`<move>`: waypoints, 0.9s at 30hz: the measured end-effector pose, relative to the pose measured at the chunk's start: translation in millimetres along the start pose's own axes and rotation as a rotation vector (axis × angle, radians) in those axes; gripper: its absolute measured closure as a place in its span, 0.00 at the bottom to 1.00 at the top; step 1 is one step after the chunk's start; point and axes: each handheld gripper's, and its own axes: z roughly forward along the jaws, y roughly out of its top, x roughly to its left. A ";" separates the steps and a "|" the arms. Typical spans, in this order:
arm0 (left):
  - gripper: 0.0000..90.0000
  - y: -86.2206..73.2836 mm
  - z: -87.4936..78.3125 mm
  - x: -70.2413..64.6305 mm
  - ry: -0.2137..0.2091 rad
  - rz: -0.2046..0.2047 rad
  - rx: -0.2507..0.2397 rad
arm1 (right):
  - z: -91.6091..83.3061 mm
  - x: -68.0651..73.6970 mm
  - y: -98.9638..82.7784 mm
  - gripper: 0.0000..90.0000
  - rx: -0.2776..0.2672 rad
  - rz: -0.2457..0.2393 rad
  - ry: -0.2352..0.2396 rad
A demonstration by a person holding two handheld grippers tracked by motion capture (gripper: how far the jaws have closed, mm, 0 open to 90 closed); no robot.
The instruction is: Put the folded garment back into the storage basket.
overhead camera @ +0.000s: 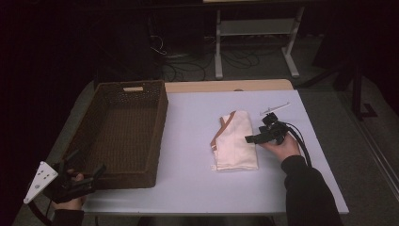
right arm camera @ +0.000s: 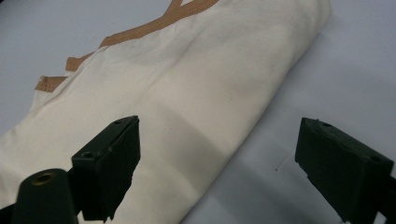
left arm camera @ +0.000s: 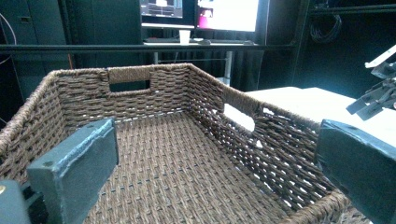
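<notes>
Hovering jaws-apart at folded cloth [overhead camera: 235, 140] mid-frame, right gripper [overhead camera: 259, 138] hasn't gripped yet; left gripper [overhead camera: 86, 180], also apart, waits lower left by empty basket [overhead camera: 161, 123], so nothing's moved.

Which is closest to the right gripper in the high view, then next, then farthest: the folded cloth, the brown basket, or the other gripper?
1. Folded cloth: right beside the right gripper, at its fingers.
2. Brown basket: across the table, left side.
3. Left gripper: far left, near corner.
</notes>
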 end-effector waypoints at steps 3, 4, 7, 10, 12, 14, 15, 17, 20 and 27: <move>0.00 0.0 -0.1 0.2 -0.001 -0.002 0.000 | 0.5 -0.5 -0.1 0.17 -0.003 0.005 0.005; 0.00 0.0 -0.1 0.2 -0.001 -0.002 0.000 | 0.5 -0.5 -0.1 0.17 -0.003 0.005 0.005; 0.00 -0.1 -0.3 0.3 -0.002 -0.004 -0.001 | 2.9 -0.3 -0.7 0.19 0.007 0.012 0.018; 0.00 -0.1 -0.4 0.4 -0.004 -0.005 -0.004 | 6.1 0.4 -0.8 0.21 0.016 0.010 0.019; 0.00 -0.2 -0.5 0.6 -0.006 -0.006 -0.006 | 8.0 0.3 -0.7 0.23 0.024 0.010 0.013; 0.00 -0.2 -0.5 0.5 -0.006 -0.007 -0.007 | 9.6 -0.5 -1.2 0.24 0.032 0.015 0.003; 0.00 -0.2 -0.5 0.6 -0.006 -0.006 -0.006 | 10.0 -1.2 -1.5 0.24 0.035 0.017 0.004; 0.00 -0.2 -0.5 0.6 -0.006 -0.006 -0.007 | 10.5 -2.4 -1.7 0.25 0.036 0.018 0.007; 0.00 -0.2 -0.4 0.6 -0.005 -0.006 -0.006 | 11.0 -2.1 -1.5 0.27 0.038 0.014 0.016; 0.00 -0.2 -0.4 0.4 -0.005 -0.006 -0.007 | 15.5 3.8 1.2 0.34 0.037 -0.002 0.037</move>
